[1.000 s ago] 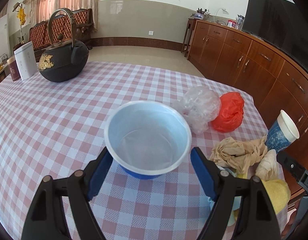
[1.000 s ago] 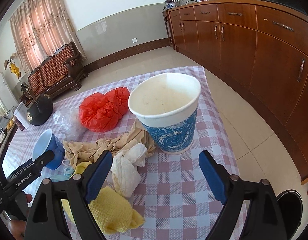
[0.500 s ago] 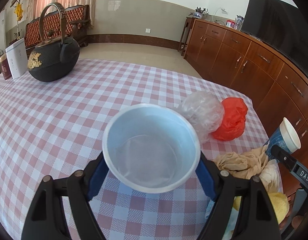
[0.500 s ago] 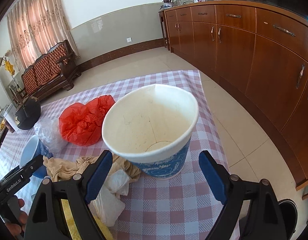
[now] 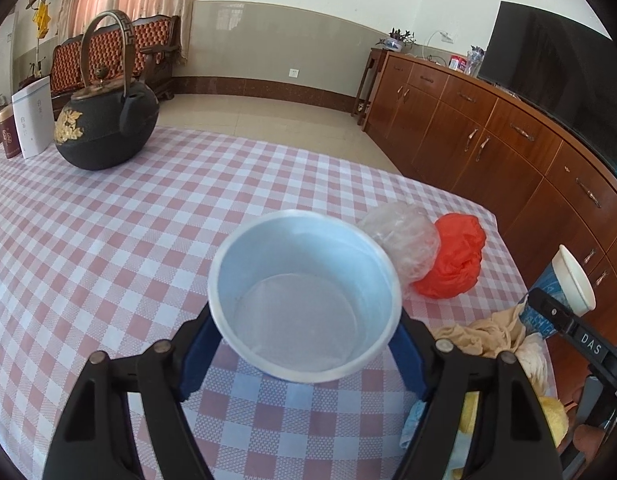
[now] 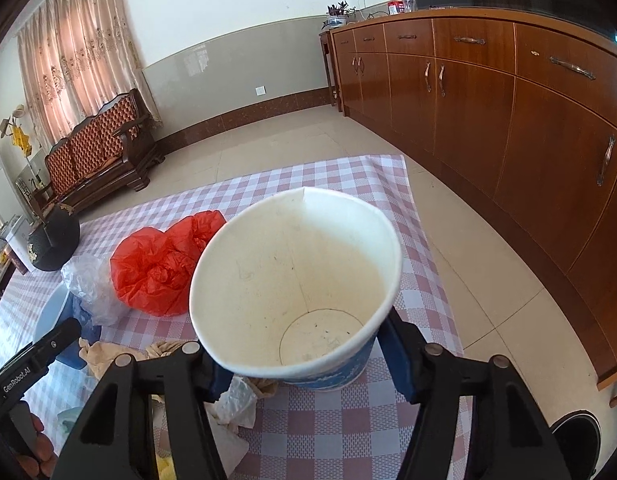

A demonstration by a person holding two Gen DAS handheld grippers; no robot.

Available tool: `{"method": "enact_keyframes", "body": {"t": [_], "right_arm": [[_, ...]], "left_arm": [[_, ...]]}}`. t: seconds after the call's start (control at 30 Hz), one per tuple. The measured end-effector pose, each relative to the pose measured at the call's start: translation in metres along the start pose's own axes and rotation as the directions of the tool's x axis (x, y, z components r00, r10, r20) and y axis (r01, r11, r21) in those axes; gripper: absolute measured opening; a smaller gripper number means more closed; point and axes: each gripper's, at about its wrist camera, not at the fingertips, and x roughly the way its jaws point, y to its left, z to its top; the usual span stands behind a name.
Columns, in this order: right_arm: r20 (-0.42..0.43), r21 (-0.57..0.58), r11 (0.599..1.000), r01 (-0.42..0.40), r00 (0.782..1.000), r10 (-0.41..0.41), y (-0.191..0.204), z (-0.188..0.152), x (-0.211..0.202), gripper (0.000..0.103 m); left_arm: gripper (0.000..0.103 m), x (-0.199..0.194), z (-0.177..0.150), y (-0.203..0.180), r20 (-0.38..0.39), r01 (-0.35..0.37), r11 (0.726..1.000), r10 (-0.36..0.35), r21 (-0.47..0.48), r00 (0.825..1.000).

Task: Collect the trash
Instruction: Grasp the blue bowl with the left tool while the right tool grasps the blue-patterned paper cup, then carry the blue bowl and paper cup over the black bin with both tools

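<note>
The right gripper (image 6: 308,356) has just been closing and pinches the paper cup (image 6: 296,292), denting its rim at 9 o'clock; the left gripper (image 5: 304,348) clasps the blue bowl (image 5: 304,300) on the surface (image 5: 108,240); squeeze gently, lift both upright.

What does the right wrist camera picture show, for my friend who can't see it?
The right gripper is closed on a big paper cup, white and empty inside, with a blue pattern outside and its rim squashed into an oval. Behind it on the checked tablecloth lie a red plastic bag, a clear bag and crumpled tissues.
</note>
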Motion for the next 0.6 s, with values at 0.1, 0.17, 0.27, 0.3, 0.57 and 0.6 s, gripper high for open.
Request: {"method": "enact_keyframes", "body": {"t": [0.1, 0.17, 0.27, 0.3, 0.57, 0.6], "right_arm": [[0.027, 0.001, 1.000, -0.003, 1.000, 0.003, -0.001, 0.001, -0.011, 0.063], [0.043, 0.009, 1.000, -0.007, 0.999, 0.007, -0.004, 0.001, -0.021, 0.063], [0.047, 0.015, 1.000, -0.021, 0.999, 0.021, -0.007, -0.002, -0.036, 0.063], [0.049, 0.013, 1.000, -0.026, 0.998, 0.025, -0.007, -0.004, -0.042, 0.063], [0.049, 0.006, 0.998, -0.063, 0.997, 0.062, -0.009, -0.028, -0.093, 0.063], [0.050, 0.006, 0.998, -0.066, 0.997, 0.065, -0.011, -0.032, -0.101, 0.063]], "left_arm": [[0.077, -0.006, -0.002, 0.000, 0.007, 0.007, 1.000, -0.007, 0.006, 1.000], [0.077, -0.014, -0.003, -0.001, 0.018, 0.011, 1.000, -0.011, 0.010, 1.000], [0.077, -0.028, -0.005, -0.002, 0.032, 0.016, 1.000, -0.017, 0.024, 0.999], [0.077, -0.032, -0.006, -0.004, 0.035, 0.018, 0.999, -0.019, 0.030, 0.999], [0.077, -0.072, -0.020, -0.020, 0.041, 0.068, 0.995, -0.071, 0.068, 0.997], [0.077, -0.077, -0.023, -0.023, 0.041, 0.079, 0.994, -0.082, 0.075, 0.996]]}}
